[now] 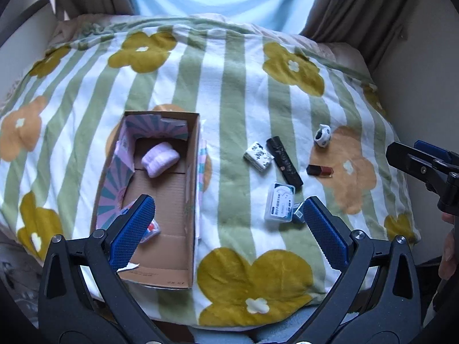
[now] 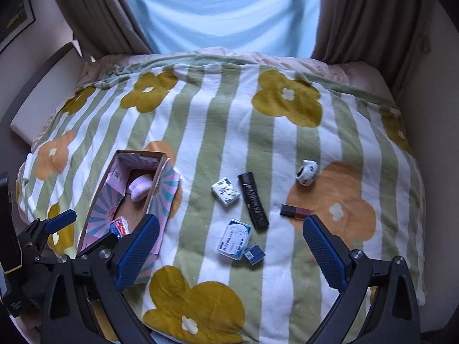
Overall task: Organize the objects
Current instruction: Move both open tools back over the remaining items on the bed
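Observation:
An open cardboard box (image 1: 192, 172) (image 2: 94, 197) lies on a flowered, striped blanket. Inside it are a lilac plush piece (image 1: 159, 159) (image 2: 139, 188) and a small red-and-white packet (image 1: 152, 230) (image 2: 120, 225). To its right lie a white patterned box (image 1: 258, 156) (image 2: 225, 191), a black stick (image 1: 284, 161) (image 2: 254, 203), a clear floss case (image 1: 279, 202) (image 2: 234, 239), a small blue box (image 2: 254, 253), a red lipstick (image 1: 320, 170) (image 2: 295, 211) and a black-and-white figurine (image 1: 322, 136) (image 2: 307, 173). My left gripper (image 1: 229, 226) is open and empty above the box's near end. My right gripper (image 2: 231, 253) is open and empty above the floss case.
The blanket (image 1: 229, 86) covers a bed between walls. Brown curtains (image 2: 367, 14) and a bright window are at the far end. A white shelf edge (image 2: 43, 91) runs along the left side.

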A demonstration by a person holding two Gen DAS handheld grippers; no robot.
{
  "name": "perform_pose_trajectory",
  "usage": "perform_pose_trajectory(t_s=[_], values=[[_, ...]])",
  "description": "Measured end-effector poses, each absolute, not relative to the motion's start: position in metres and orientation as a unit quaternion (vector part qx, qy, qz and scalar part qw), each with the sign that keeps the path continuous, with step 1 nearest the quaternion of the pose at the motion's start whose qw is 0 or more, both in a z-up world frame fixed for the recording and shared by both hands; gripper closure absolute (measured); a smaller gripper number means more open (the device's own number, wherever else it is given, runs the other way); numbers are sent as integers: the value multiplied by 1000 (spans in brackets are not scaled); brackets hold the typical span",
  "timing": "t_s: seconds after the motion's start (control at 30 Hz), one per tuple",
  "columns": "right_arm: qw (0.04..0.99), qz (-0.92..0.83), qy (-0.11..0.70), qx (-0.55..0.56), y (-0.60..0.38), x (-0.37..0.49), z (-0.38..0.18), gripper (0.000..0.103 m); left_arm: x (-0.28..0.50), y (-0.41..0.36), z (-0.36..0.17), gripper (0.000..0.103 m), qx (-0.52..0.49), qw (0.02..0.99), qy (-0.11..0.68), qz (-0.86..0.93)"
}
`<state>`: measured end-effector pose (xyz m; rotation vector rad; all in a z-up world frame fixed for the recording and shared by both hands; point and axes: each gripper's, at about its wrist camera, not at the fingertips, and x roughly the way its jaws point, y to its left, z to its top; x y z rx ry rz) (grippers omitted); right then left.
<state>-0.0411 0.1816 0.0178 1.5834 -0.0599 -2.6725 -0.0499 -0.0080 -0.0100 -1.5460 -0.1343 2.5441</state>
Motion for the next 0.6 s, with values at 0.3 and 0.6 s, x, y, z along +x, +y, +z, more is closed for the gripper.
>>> perform_pose_trajectory(t_s=[0.3,0.6], values=[[-60,-856,-66,509,246,-4,13,3,-56,48,-11,0,-518,143,-4,843],[-77,-852,-81,511,271,-2,7,3,-65,75,-18,0,-529,160,10,833]])
